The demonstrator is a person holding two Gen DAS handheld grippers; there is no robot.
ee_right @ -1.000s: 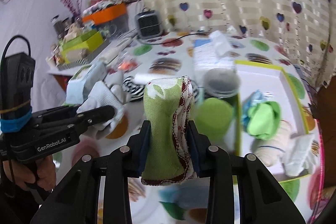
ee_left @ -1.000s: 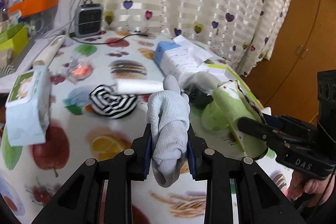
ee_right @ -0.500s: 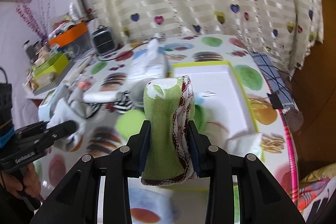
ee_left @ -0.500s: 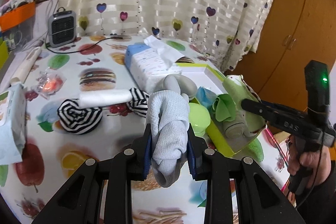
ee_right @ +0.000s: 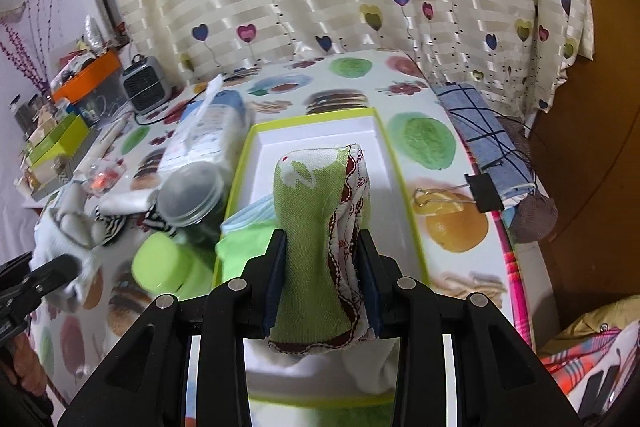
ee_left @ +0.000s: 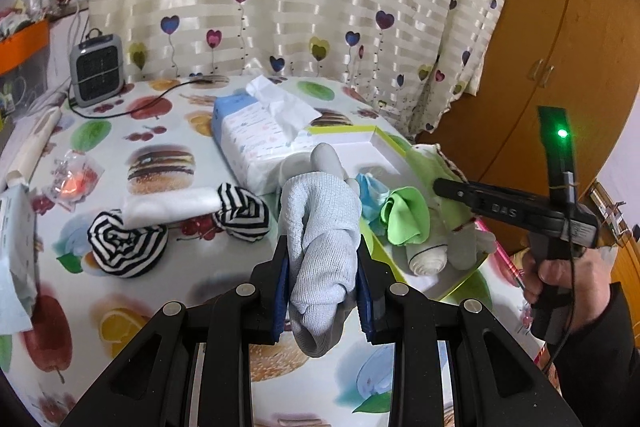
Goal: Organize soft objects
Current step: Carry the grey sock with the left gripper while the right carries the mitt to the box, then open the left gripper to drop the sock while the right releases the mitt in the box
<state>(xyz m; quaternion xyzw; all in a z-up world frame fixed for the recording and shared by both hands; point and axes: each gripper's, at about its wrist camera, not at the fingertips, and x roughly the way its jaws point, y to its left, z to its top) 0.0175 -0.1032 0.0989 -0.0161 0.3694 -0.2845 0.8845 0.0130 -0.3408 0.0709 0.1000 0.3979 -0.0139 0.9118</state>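
Grey knit fabric fills the space between the left gripper's (ee_left: 323, 291) blue pads: a rolled grey sock (ee_left: 322, 247) stands clamped there, its upper end bulging above the fingertips and its lower end hanging below them. This gripper hangs over the fruit-printed tablecloth (ee_left: 168, 299), just left of the near corner of a white tray with a lime-green rim (ee_left: 390, 137).

Seen from the right wrist camera, the right gripper (ee_right: 322, 279) is clenched on a folded green cloth with a dark-red patterned edge (ee_right: 316, 239), which rises well past the fingertips and droops out below the pads. It is poised above the near half of the tray (ee_right: 384, 131), whose far half shows bare white floor.

Inside the tray lie a crumpled bright-green cloth (ee_left: 404, 215), a light-blue piece (ee_left: 370, 187) just behind it, and a rolled white sock (ee_left: 428, 257) toward the near rim.

On the tablecloth to the left of the tray sit two black-and-white striped rolls (ee_left: 128, 243) with a white folded cloth (ee_left: 172, 205) lying across between them. A tissue pack (ee_left: 260, 139) lies behind these, touching the tray's left side.
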